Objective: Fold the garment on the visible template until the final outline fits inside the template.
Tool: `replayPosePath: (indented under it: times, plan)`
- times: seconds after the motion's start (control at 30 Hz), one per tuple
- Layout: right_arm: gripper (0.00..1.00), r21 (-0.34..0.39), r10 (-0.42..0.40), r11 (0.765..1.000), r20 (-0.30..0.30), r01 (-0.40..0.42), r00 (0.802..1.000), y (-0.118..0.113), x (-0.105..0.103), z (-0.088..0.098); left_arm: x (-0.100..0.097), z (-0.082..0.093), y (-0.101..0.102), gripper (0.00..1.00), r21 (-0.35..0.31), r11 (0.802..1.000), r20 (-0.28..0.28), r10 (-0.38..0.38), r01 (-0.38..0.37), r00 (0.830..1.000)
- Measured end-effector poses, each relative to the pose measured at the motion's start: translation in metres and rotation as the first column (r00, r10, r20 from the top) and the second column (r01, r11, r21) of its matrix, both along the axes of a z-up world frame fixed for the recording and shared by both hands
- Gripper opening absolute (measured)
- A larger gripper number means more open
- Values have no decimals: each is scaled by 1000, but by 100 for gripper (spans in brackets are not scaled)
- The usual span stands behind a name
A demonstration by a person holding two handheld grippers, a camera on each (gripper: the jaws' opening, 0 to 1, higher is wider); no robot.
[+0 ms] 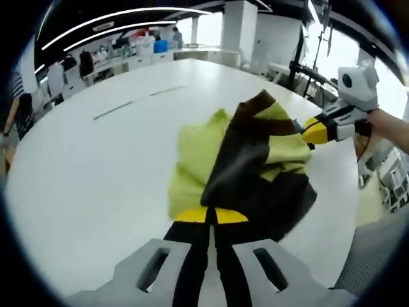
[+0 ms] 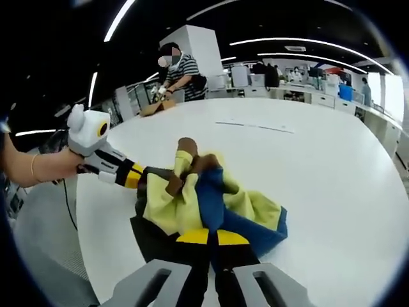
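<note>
A crumpled garment (image 1: 249, 160) in yellow-green and dark brown, with blue cloth showing in the right gripper view (image 2: 211, 198), lies bunched on the white table (image 1: 96, 173). My left gripper (image 1: 211, 215) has its yellow-tipped jaws shut on the garment's near edge. From the right side of the left gripper view my right gripper (image 1: 314, 131) pinches the garment's far side. In the right gripper view my right gripper (image 2: 211, 238) is shut on the cloth, and the left gripper (image 2: 131, 176) grips the garment from the left.
Thin dark line marks (image 1: 137, 101) run across the table beyond the garment, also seen in the right gripper view (image 2: 255, 126). A person in a striped shirt (image 2: 185, 70) stands at the table's far edge. Desks and gear (image 1: 140, 48) line the background.
</note>
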State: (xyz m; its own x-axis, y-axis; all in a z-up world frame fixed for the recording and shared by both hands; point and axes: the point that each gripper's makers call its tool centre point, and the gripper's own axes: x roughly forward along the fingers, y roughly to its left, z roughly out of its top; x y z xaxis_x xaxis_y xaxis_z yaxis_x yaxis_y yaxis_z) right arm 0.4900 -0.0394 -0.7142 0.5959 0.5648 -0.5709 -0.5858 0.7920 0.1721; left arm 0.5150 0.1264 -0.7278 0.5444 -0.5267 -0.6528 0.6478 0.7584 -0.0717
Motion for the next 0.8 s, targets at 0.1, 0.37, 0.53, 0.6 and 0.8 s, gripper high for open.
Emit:
replayPosePath:
  times: [0.1, 0.37, 0.53, 0.6, 0.8]
  plan:
    - [0, -4, -5, 1000, 16, 5, 1000, -2, -1, 5, 0, 13, 6, 0, -26, 999, 24, 24, -23, 999]
    - [0, -2, -21, 1000, 66, 21, 998, -8, 3, 28, 2, 48, 14, 0, -68, 997, 129, 35, -27, 991]
    - [0, -12, -25, 1000, 104, 27, 994, -12, 7, 46, 6, 73, 19, 0, -96, 994, 201, 66, -47, 977]
    - [0, -14, -37, 999, 127, 39, 991, -15, 11, 56, 9, 86, 23, 0, -114, 992, 226, 84, -59, 970]
    - [0, -16, -61, 998, 186, 65, 981, -23, 23, 80, 17, 117, 33, 0, -174, 980, 286, 139, -91, 948]
